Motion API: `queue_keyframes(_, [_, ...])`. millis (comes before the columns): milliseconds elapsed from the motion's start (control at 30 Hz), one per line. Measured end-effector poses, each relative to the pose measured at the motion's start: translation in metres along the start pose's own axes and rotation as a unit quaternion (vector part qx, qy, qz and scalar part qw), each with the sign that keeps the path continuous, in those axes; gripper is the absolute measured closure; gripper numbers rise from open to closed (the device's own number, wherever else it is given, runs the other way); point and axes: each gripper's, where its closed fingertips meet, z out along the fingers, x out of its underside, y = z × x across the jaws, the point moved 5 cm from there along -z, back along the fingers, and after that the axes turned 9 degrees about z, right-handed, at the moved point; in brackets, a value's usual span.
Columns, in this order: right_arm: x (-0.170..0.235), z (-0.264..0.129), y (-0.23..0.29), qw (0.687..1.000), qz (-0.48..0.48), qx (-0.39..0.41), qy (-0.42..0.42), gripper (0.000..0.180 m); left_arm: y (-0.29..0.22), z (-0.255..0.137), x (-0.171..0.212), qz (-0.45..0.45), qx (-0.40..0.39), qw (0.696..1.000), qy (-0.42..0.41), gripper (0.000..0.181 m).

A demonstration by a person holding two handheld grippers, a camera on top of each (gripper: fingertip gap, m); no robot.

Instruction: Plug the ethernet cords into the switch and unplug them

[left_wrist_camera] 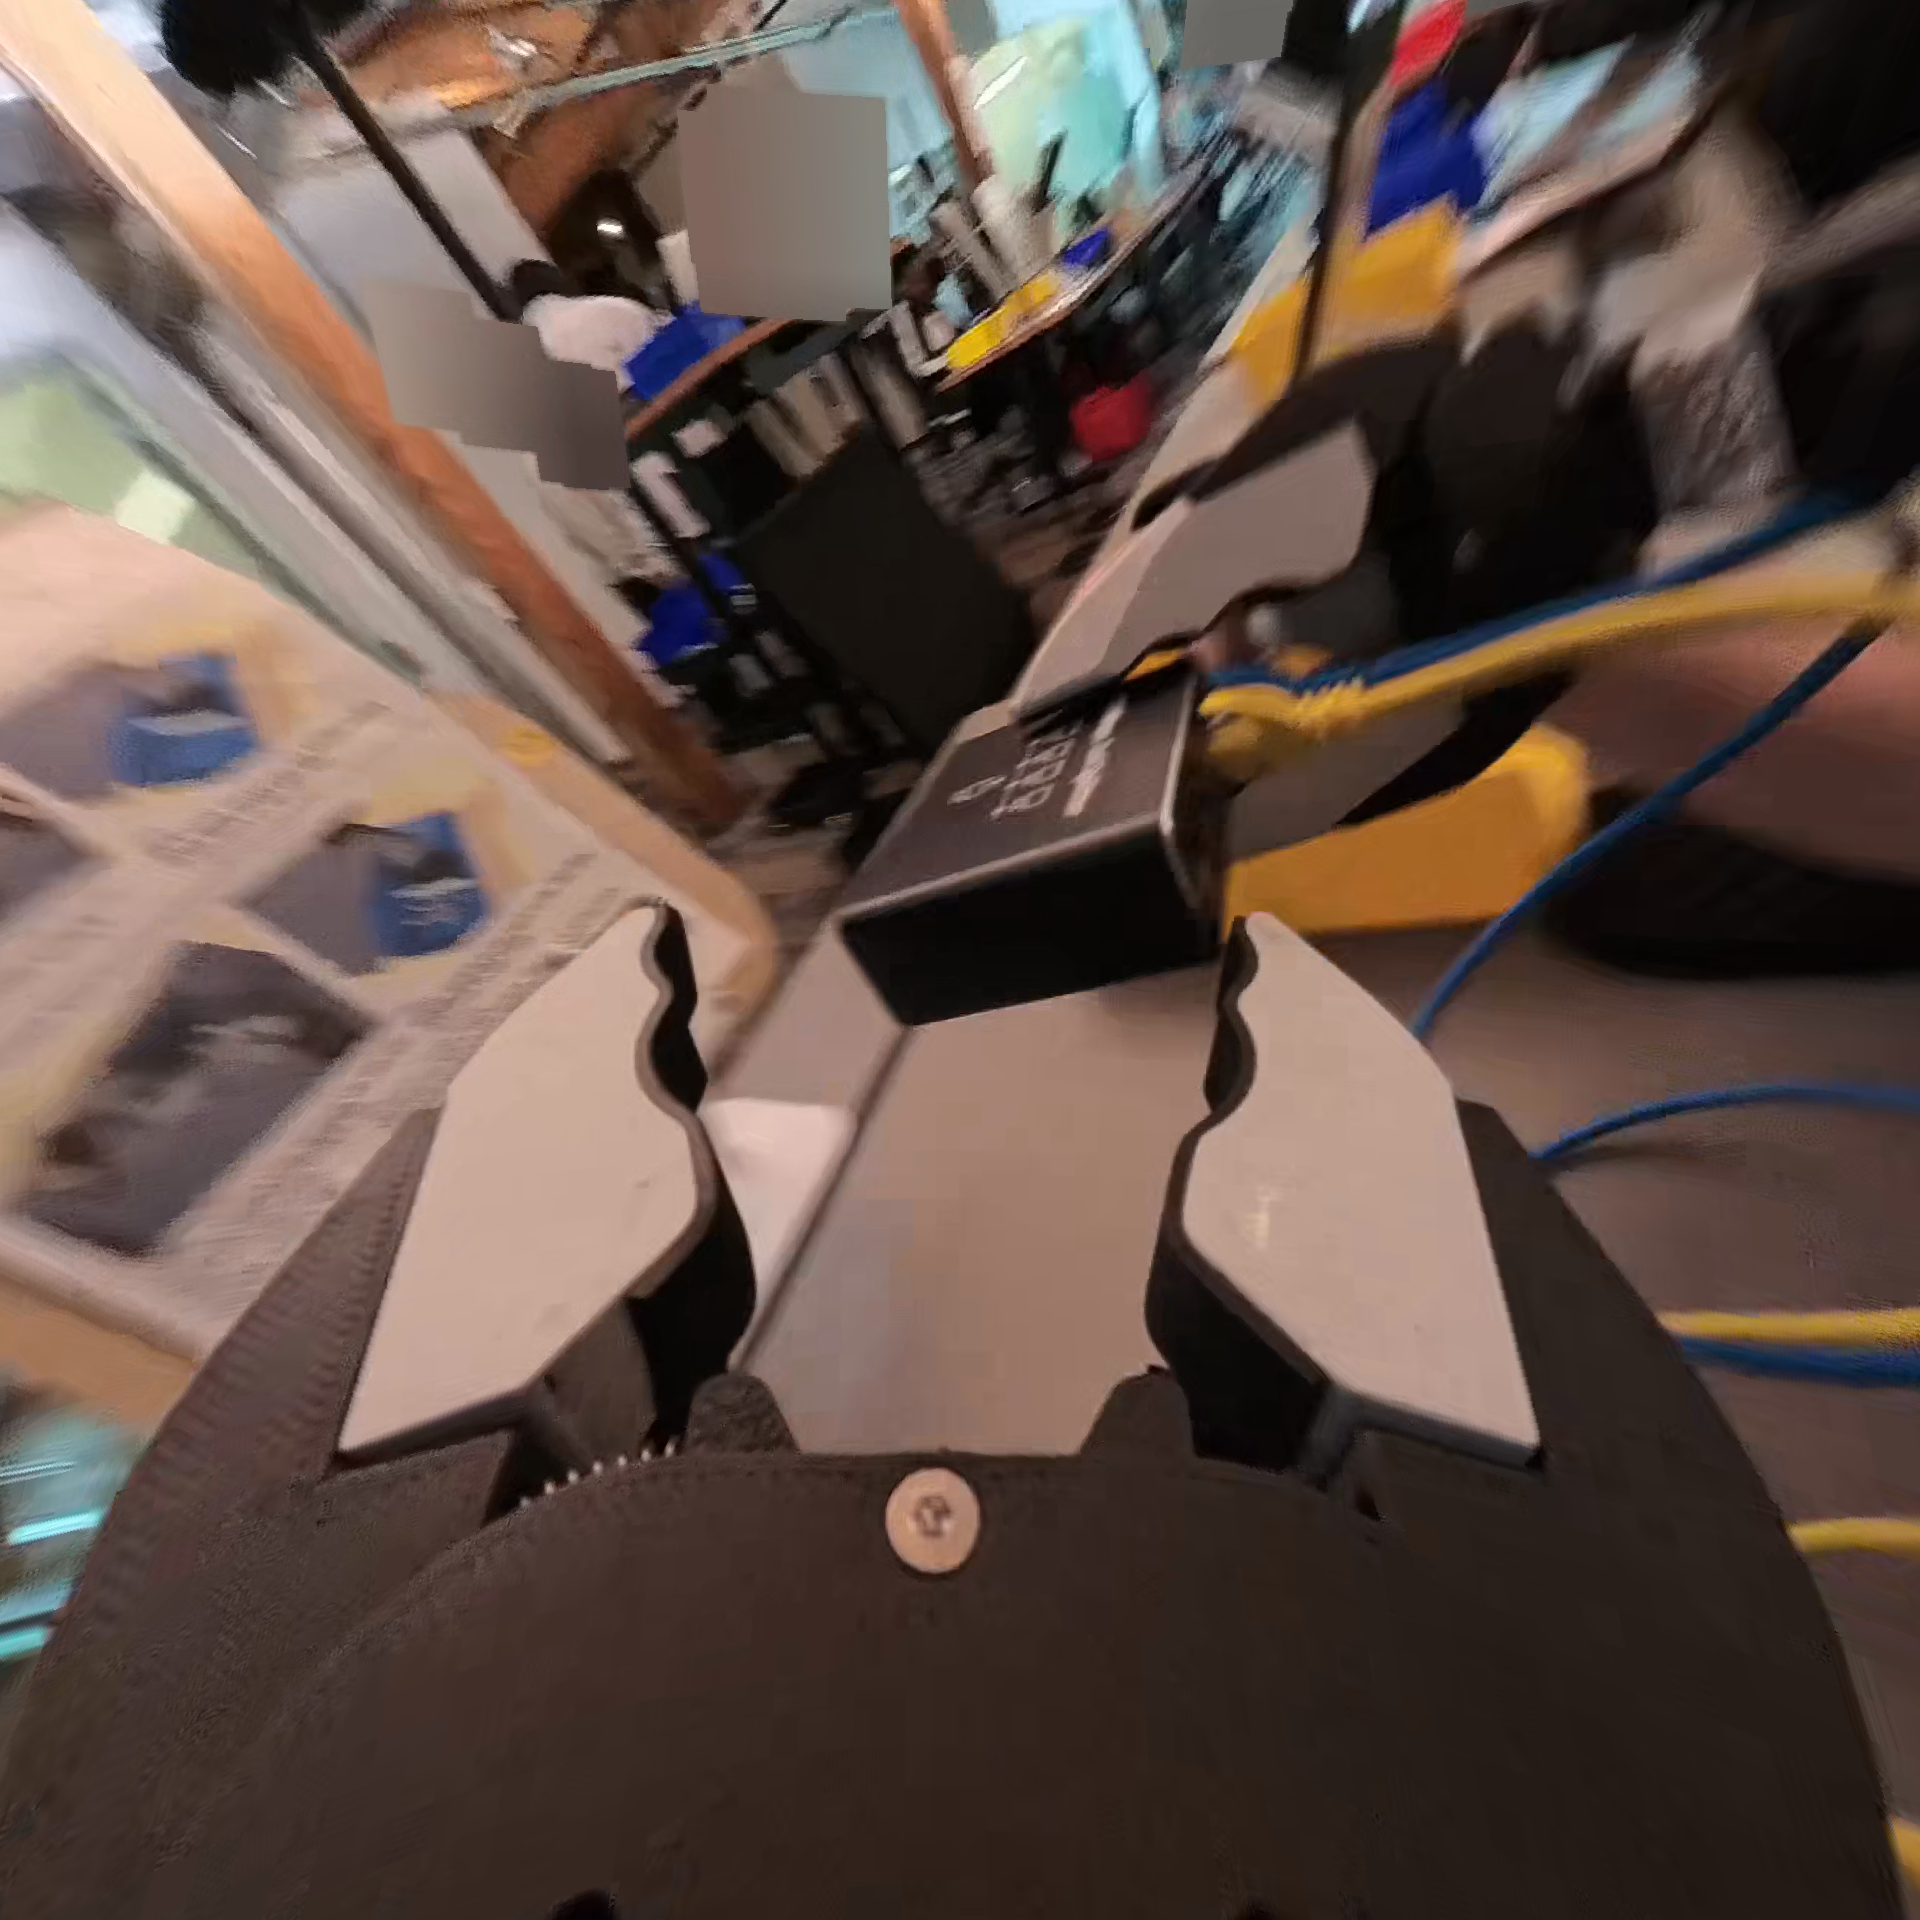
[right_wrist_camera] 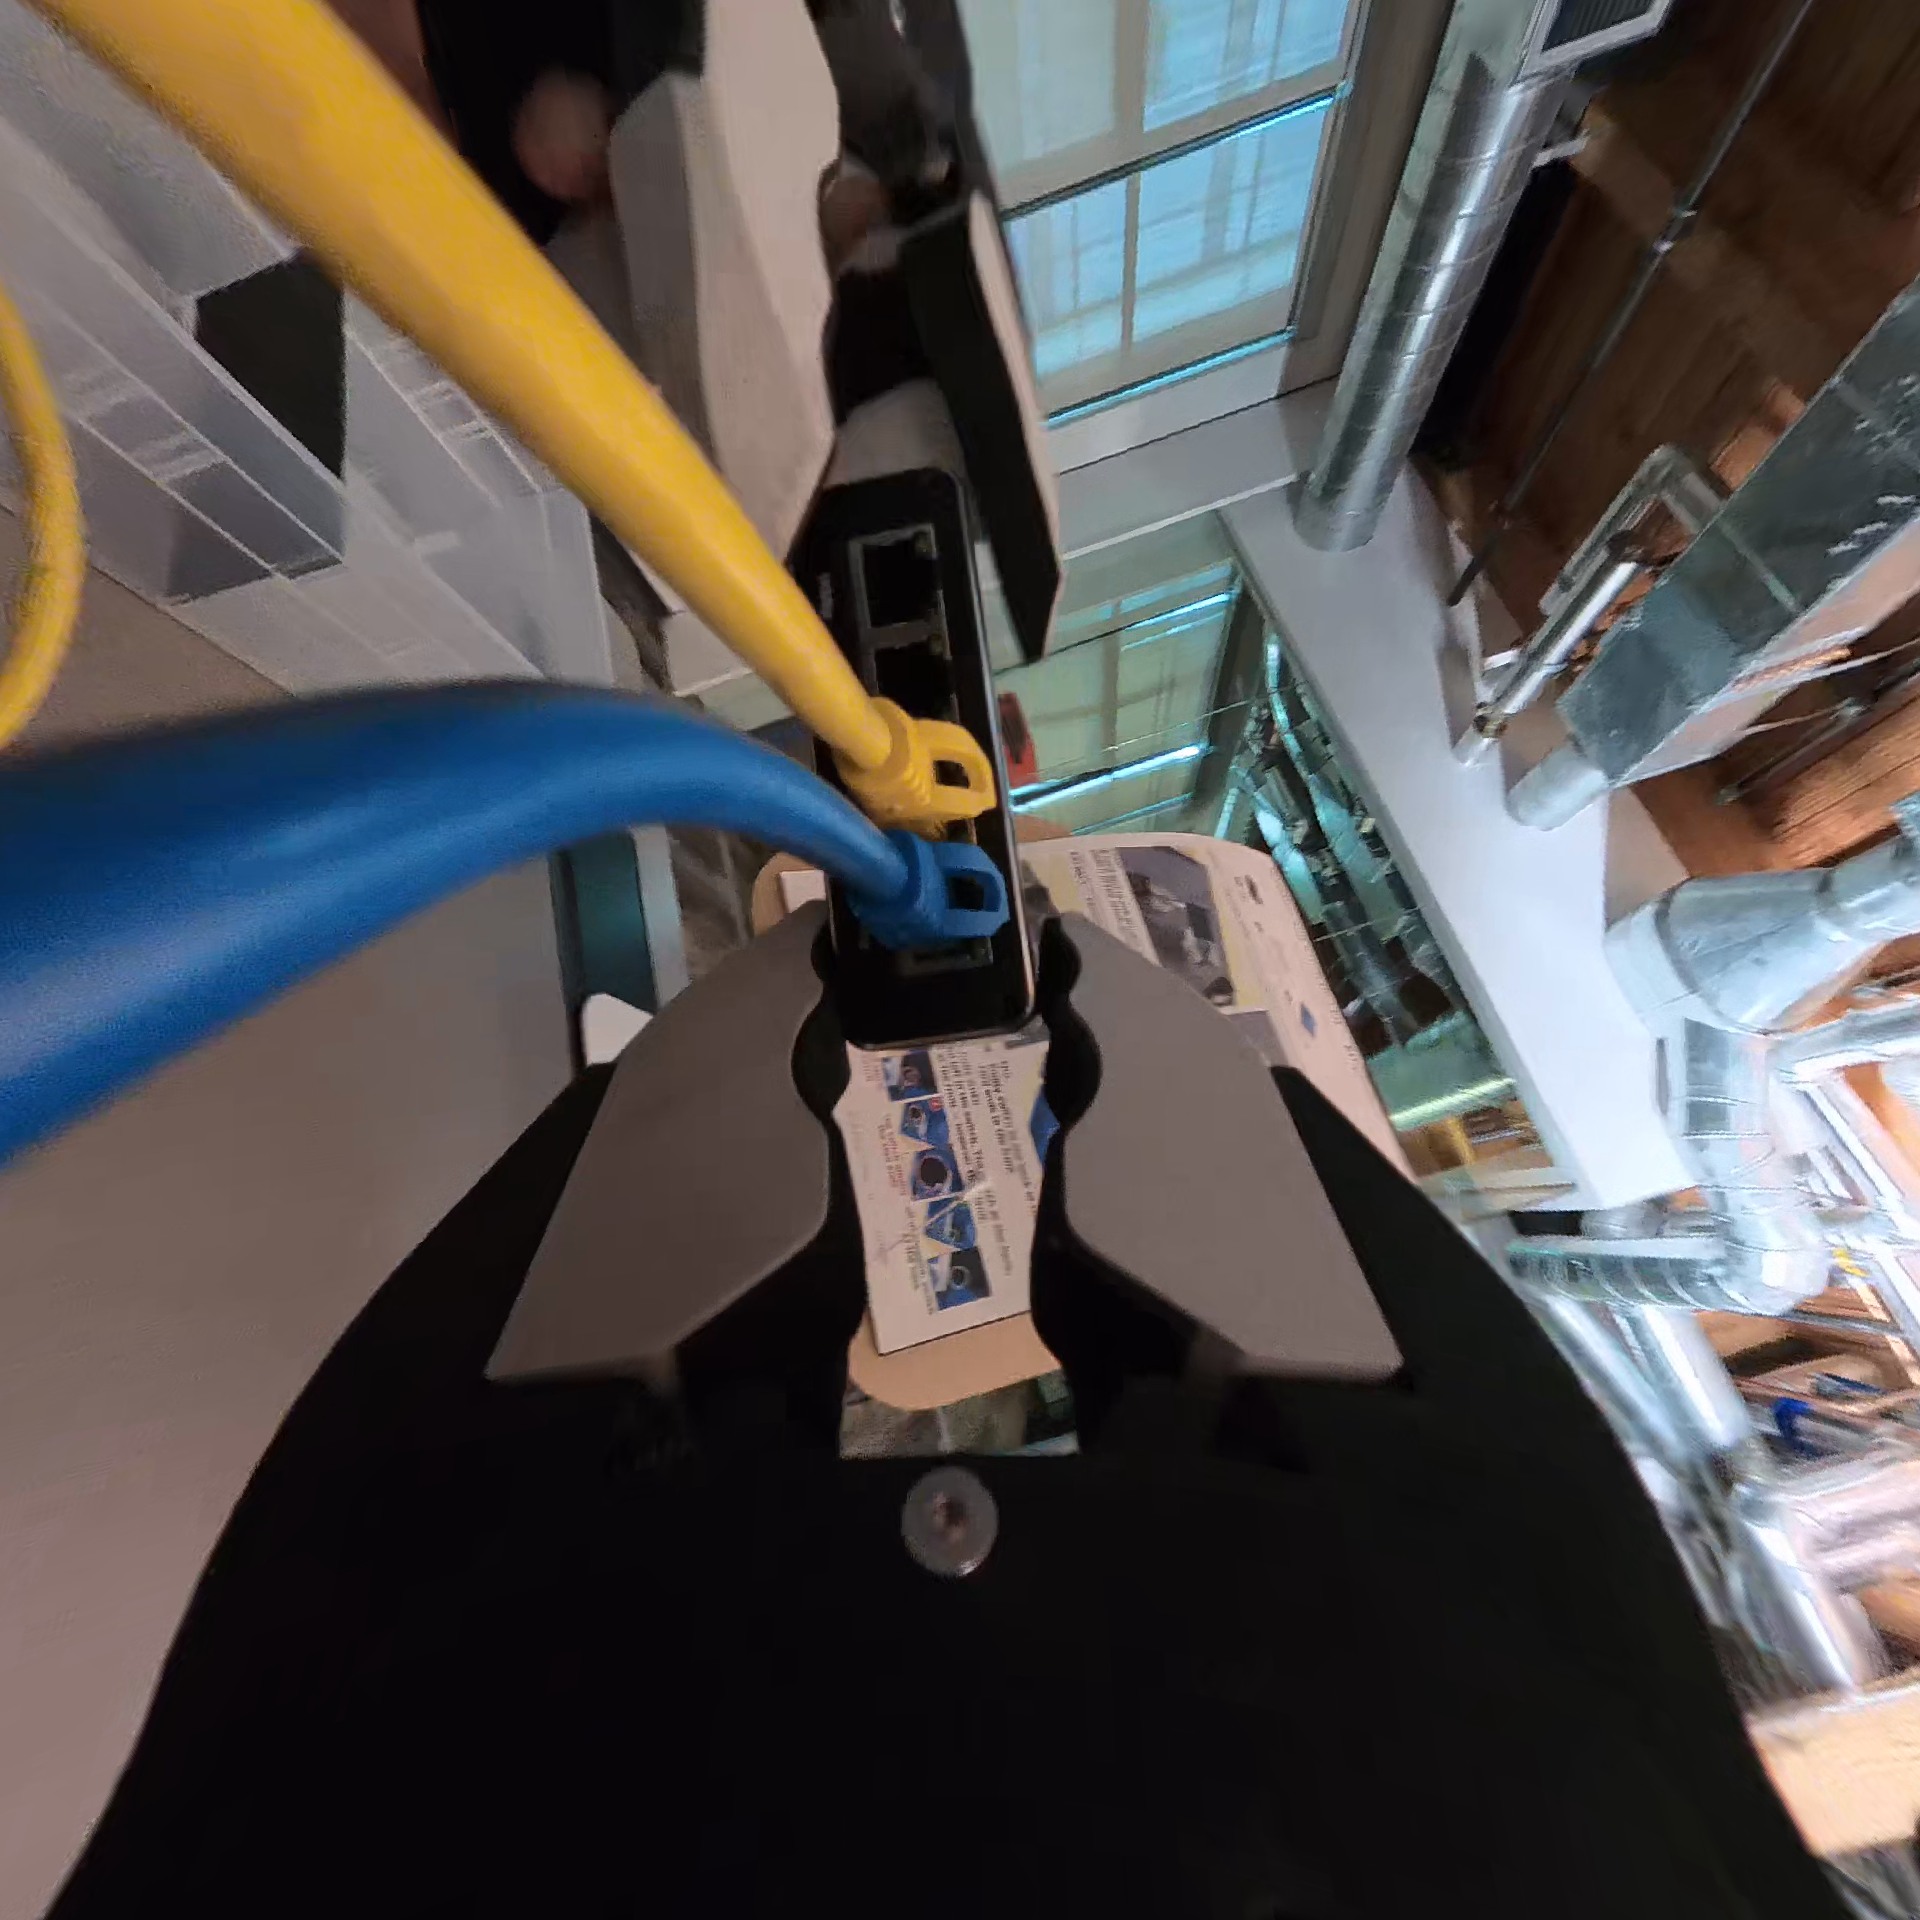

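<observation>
Between right tool (right_wrist_camera: 940, 982) fingertips, switch (right_wrist_camera: 925, 790) lengthwise, ports facing camera

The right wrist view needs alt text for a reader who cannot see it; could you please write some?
The right claw grips the end of a black network switch, with a yellow ethernet cord and a blue ethernet cord plugged into neighbouring ports.
</observation>
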Motion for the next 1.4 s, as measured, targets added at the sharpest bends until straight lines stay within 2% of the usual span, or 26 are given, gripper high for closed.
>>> queue_keyframes(67, [0.003,0.0,0.005,1.0,0.006,-0.03,0.005,0.146,-0.006,-0.003,0.003,0.121,-0.042,0.991,0.028,0.087])
queue_keyframes(133, [0.005,0.002,0.01,0.998,0.017,-0.057,0.013,0.146,-0.02,0.003,0.005,0.223,-0.054,0.972,0.041,0.105])
queue_keyframes(200, [0.004,0.003,0.011,0.997,0.039,-0.069,0.008,0.146,-0.035,0.013,0.007,0.277,-0.048,0.959,0.042,0.121])
queue_keyframes(267, [0.0,0.002,0.014,0.995,0.051,-0.09,-0.005,0.146,-0.041,0.021,0.014,0.313,-0.054,0.947,0.056,0.125])
queue_keyframes(333, [0.002,0.0,0.016,0.992,0.06,-0.107,-0.007,0.146,-0.039,0.022,0.018,0.342,-0.073,0.935,0.062,0.137])
queue_keyframes(400, [-0.001,0.0,0.018,0.988,0.082,-0.124,-0.031,0.146,-0.041,0.02,0.015,0.352,-0.081,0.932,0.037,0.141])
queue_keyframes(500, [0.001,-0.001,0.02,0.985,0.095,-0.138,-0.048,0.145,-0.042,0.021,0.015,0.366,-0.083,0.926,0.037,0.135])
queue_keyframes(600, [0.005,-0.001,0.024,0.982,0.096,-0.148,-0.061,0.144,-0.049,0.026,0.02,0.39,-0.069,0.917,0.055,0.144])
queue_keyframes(767, [0.018,0.005,0.029,0.984,0.096,-0.139,-0.051,0.141,-0.049,0.033,0.029,0.434,-0.091,0.892,0.087,0.145])
queue_keyframes(867, [0.032,0.009,0.022,0.988,0.111,-0.108,-0.015,0.128,-0.04,0.033,0.036,0.435,-0.1,0.886,0.128,0.145])
queue_keyframes(1000, [0.045,-0.011,-0.013,0.991,0.12,-0.051,0.017,0.141,-0.019,0.025,0.047,0.434,-0.125,0.875,0.176,0.145])
queue_keyframes(1100, [0.021,-0.036,-0.042,0.992,0.126,-0.025,0.015,0.142,-0.006,0.018,0.054,0.433,-0.144,0.866,0.205,0.145])
queue_keyframes(1167, [-0.002,-0.043,-0.042,0.995,0.092,-0.032,0.027,0.141,0.001,0.014,0.055,0.431,-0.159,0.861,0.216,0.144])
queue_keyframes(1300, [-0.022,-0.028,-0.014,0.994,0.021,-0.077,0.076,0.136,0.007,0.009,0.053,0.429,-0.173,0.858,0.225,0.144])
queue_keyframes(1400, [-0.027,-0.01,0.006,0.993,-0.01,-0.085,0.077,0.135,0.006,0.009,0.051,0.429,-0.173,0.856,0.231,0.144])
